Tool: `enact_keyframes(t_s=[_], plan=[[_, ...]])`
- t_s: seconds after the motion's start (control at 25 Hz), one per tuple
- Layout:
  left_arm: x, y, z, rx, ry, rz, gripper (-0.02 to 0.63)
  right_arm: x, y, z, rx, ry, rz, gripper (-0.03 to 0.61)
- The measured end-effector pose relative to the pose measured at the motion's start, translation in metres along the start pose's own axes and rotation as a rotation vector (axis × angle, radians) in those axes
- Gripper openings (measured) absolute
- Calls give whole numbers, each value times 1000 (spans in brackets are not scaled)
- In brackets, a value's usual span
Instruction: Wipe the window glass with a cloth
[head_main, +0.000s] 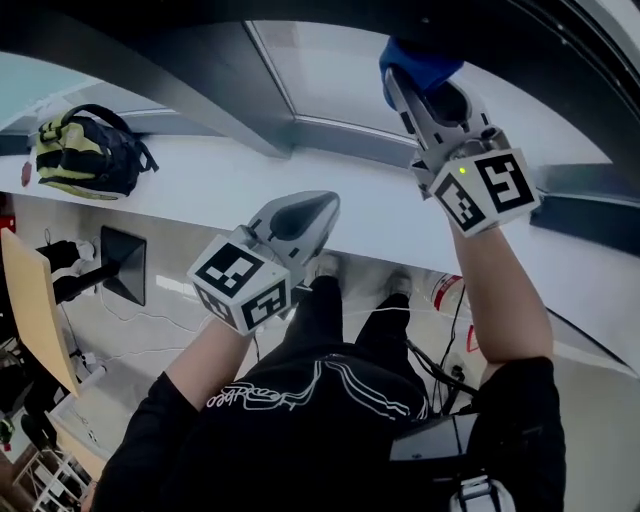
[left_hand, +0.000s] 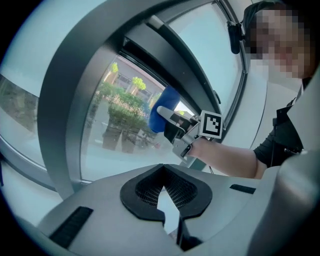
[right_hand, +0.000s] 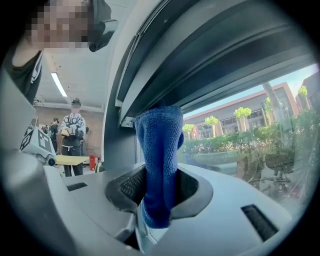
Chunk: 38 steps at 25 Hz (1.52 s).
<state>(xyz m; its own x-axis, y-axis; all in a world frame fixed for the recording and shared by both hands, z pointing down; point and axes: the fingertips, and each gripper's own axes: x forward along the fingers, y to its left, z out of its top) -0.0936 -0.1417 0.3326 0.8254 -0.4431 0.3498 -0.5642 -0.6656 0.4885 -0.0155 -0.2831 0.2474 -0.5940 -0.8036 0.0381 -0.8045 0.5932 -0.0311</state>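
Blue cloth, folded into a thick strip, is clamped between the closed fingers of the right gripper and stands up out of them. The right arm is stretched far forward and holds it at the window glass, close to the pane's right side. In the right gripper view the cloth's top edge lies against a dark frame bar that runs above the glass. Whether the cloth touches the glass itself cannot be told.

The left gripper hangs lower and nearer, over the white windowsill. Its fingers are closed with nothing between them, and it is well apart from the right gripper.

A dark grey window post slants down to the left of the pane, and a grey lower rail borders the glass along the sill. The pane between the post and the right gripper is open, clear glass.

Far left on the sill sits a black and yellow backpack, well away from both grippers. Below the sill, on the floor, are a dark slanted panel, a pale wooden board at the left edge, loose cables and a red and white object. Through the glass are trees and hedges. Another person stands far off inside the room.
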Motion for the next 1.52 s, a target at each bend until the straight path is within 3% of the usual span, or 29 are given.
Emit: enact_keyframes(t_s=[0.8,1.24,1.52], plan=[[161,-150,-52,27,117,-138,5,-235,-203,-17,-7,23,-296,94],[231,-221,-82,32,173,-216,5,-372,-319,-34,-49,67,-558,94],[252,-251,-92,37,187,-248,5,-436,-373,-36,-5,49,-733,94]])
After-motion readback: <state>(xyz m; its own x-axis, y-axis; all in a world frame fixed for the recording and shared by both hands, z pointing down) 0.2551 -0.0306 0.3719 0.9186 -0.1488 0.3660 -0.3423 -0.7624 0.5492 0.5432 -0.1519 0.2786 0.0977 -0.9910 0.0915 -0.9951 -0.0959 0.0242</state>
